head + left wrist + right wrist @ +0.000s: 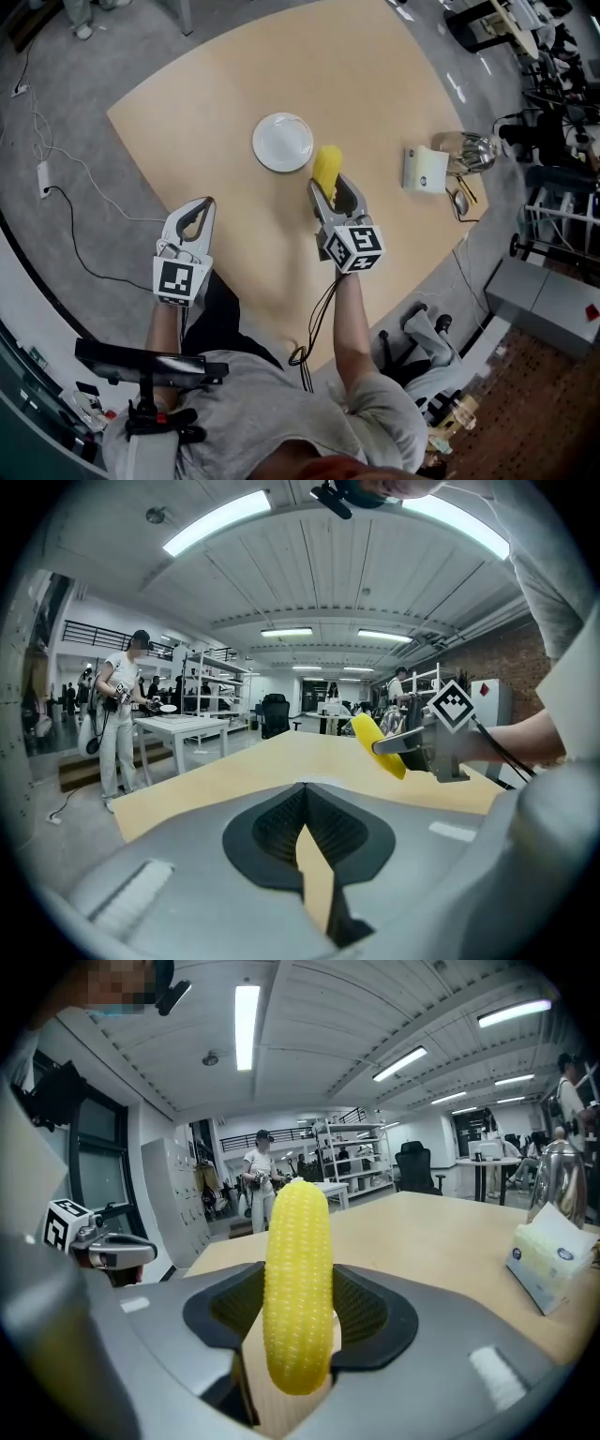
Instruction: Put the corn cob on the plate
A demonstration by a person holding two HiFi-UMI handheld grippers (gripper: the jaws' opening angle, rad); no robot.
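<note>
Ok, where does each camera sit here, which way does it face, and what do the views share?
Head view: on the person's head, steeply down at table, plate, both forearms, left gripper, right gripper.
Left gripper view: on that gripper, along its shut, empty jaws across the table; right gripper at right.
Right gripper view: along jaws shut on the corn cob; left gripper at left.
Shared: all three show the corn cob.
</note>
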